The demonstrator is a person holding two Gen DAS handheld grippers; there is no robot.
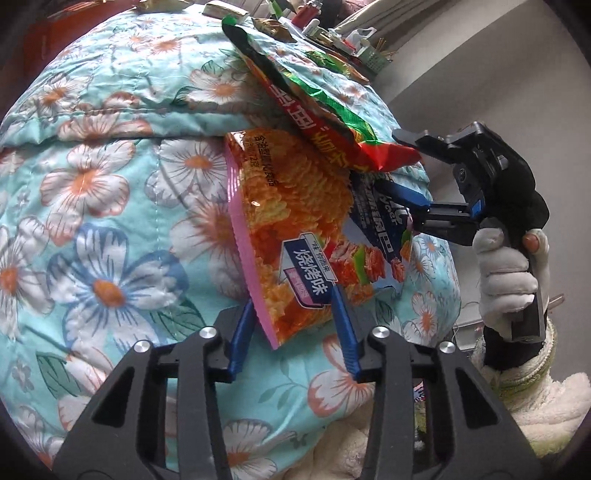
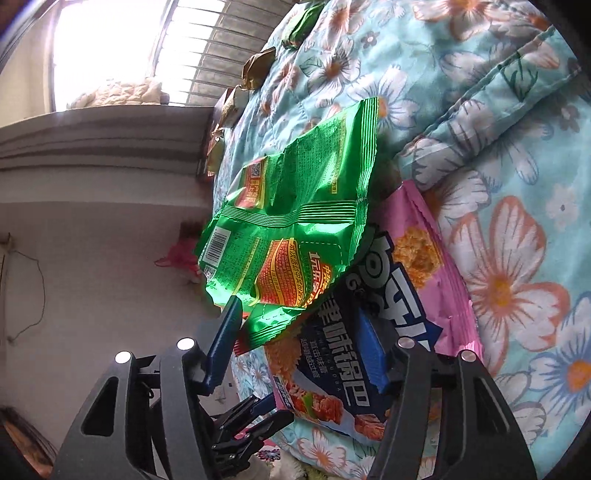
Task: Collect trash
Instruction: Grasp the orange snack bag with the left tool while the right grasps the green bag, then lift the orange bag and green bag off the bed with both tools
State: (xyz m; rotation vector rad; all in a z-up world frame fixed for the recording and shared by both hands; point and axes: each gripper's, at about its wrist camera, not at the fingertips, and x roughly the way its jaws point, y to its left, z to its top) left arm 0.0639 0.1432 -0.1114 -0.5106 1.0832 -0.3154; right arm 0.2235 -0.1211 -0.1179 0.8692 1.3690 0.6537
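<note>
Two snack bags overlap on a floral quilt (image 1: 110, 184). The orange bag (image 1: 295, 229) has a pink edge and a dark blue label. My left gripper (image 1: 293, 299) stands part-closed astride its near corner, one blue finger against the pink edge and the other over the bag's face; nothing looks pinched. In the right wrist view the left gripper (image 2: 266, 410) sits at that same corner of the orange bag (image 2: 424, 258). The green-and-red bag (image 1: 314, 110) lies across the orange one. My right gripper (image 2: 295, 310) straddles the green bag's (image 2: 295, 221) corner with room to spare.
A gloved hand (image 1: 506, 273) with a fleecy white sleeve holds the right gripper (image 1: 389, 160). Small crumpled wrappers (image 2: 258, 66) lie along the quilt's far edge. Bottles and clutter (image 1: 332, 29) stand beyond the bed. A bright barred window (image 2: 129, 48) and a pale wall lie past the bed's edge.
</note>
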